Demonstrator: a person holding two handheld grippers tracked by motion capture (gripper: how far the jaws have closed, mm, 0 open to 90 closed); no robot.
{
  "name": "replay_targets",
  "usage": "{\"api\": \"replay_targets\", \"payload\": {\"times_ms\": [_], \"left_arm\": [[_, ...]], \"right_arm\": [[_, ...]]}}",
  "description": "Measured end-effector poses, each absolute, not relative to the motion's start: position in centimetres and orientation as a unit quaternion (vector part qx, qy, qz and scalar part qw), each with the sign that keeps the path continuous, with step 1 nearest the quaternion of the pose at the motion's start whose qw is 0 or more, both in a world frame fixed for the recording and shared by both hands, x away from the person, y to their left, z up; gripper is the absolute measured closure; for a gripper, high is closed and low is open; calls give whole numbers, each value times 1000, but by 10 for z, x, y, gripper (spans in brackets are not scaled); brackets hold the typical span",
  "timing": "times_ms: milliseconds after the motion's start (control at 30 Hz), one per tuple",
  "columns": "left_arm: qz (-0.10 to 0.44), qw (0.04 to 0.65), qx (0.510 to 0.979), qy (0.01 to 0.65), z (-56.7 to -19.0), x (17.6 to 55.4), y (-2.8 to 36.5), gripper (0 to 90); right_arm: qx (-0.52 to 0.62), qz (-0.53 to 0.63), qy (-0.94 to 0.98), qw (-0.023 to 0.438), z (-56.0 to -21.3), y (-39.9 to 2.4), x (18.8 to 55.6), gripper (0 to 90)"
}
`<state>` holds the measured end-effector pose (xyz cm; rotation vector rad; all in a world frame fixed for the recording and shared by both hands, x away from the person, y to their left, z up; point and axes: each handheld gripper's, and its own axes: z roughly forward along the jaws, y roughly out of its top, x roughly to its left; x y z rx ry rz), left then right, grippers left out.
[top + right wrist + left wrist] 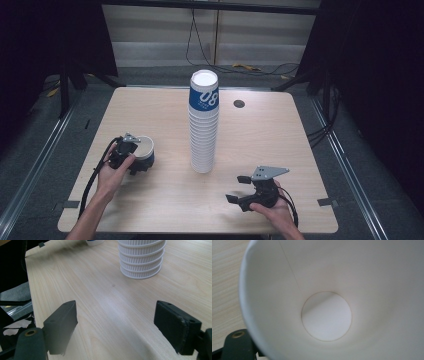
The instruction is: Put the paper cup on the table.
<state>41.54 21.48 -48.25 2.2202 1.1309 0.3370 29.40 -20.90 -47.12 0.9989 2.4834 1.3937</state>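
Observation:
A tall stack of white paper cups (203, 130) stands mid-table, its top cup banded blue with "08"; its ribbed foot (141, 262) shows in the right gripper view. At the left, a single white cup with a blue band (146, 150) sits in my left gripper (136, 156). The left gripper view looks straight into that cup (327, 315). One black finger (237, 345) lies against its outer wall, and the cup hides the other. My right gripper (236, 188) rests low near the front right, jaws open around bare wood (118, 320).
The wooden table (150, 105) has a round cable hole (239, 104) behind the stack. Cables lie on the floor beyond the far edge. Dark curtains and stand legs flank both sides.

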Motion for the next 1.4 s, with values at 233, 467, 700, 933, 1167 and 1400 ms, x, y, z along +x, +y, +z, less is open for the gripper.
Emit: {"api": "replay_targets", "payload": {"times_ms": [233, 467, 700, 933, 1167, 1400], "left_arm": [[135, 341, 831, 419, -477, 405, 221, 162], [139, 348, 828, 417, -475, 395, 232, 164], [139, 370, 819, 416, -475, 382, 243, 161], [124, 399, 810, 412, -475, 360, 245, 162], [142, 426, 800, 397, -468, 342, 248, 159], [133, 425, 788, 426, -472, 323, 237, 160]], "right_arm": [[331, 462, 821, 63, -471, -209, 293, 191], [332, 464, 819, 66, -469, -211, 292, 189], [335, 464, 817, 68, -469, -212, 292, 187], [339, 467, 813, 71, -469, -215, 292, 185], [343, 467, 812, 73, -469, -215, 292, 183], [355, 475, 802, 73, -470, -218, 292, 184]]}}
